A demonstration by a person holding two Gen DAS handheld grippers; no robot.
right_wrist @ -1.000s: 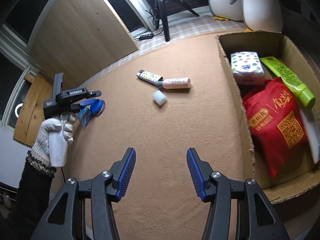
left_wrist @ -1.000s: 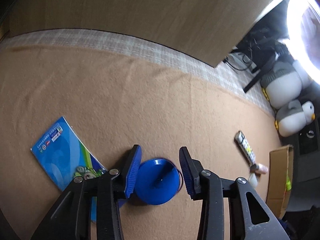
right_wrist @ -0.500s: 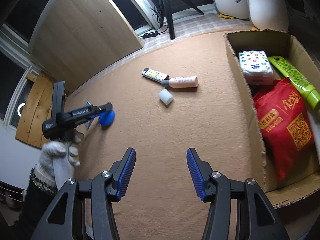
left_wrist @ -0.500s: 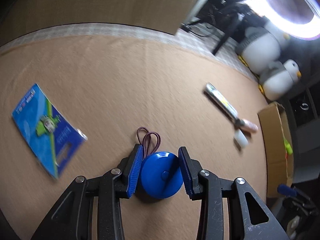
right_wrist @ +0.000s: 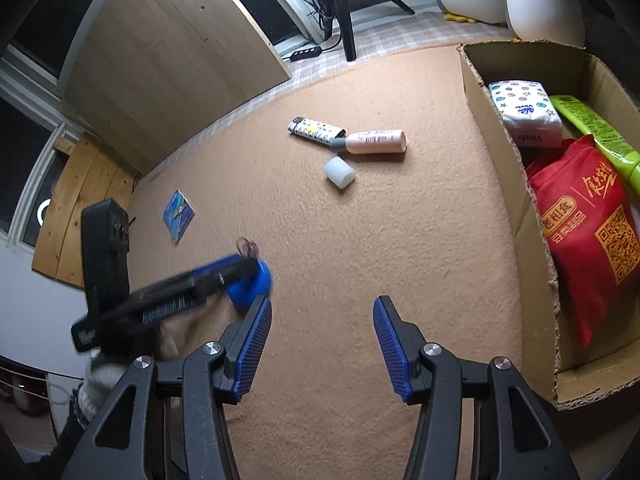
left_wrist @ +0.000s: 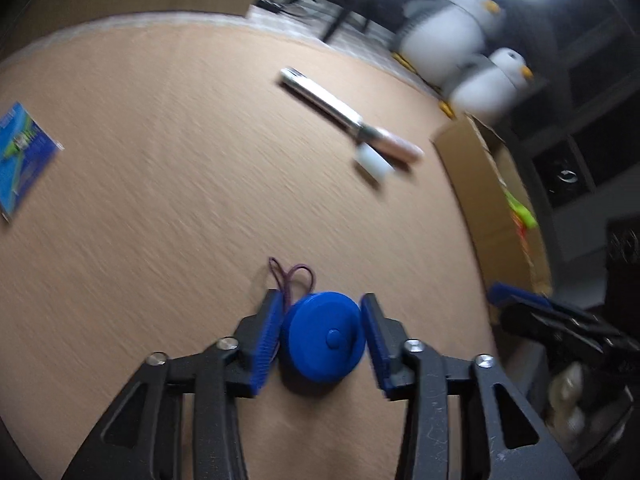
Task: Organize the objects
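My left gripper (left_wrist: pixel 322 336) is shut on a round blue tape measure (left_wrist: pixel 324 342) with a purple loop cord (left_wrist: pixel 294 276), held over the tan carpet. It also shows in the right wrist view (right_wrist: pixel 252 284), gripped by the left gripper (right_wrist: pixel 224 270). My right gripper (right_wrist: pixel 322 344) is open and empty above the carpet, left of a cardboard box (right_wrist: pixel 532 216). A patterned lighter (right_wrist: pixel 316 130), a pink bottle (right_wrist: pixel 374 142) and a white cap (right_wrist: pixel 339 172) lie together on the carpet. A blue booklet (right_wrist: pixel 179 216) lies at the far left.
The box holds a red bag (right_wrist: pixel 588 232), a tissue pack (right_wrist: pixel 524 114) and a green tube (right_wrist: pixel 592 128). A wooden board (right_wrist: pixel 168 56) leans at the back. Stuffed penguins (left_wrist: pixel 472 60) and a tripod leg (right_wrist: pixel 344 16) stand beyond the carpet edge.
My left gripper has closed on the tape measure, lifted it off beside the booklet and carried it right toward the box. The right gripper has stayed open and nearly still.
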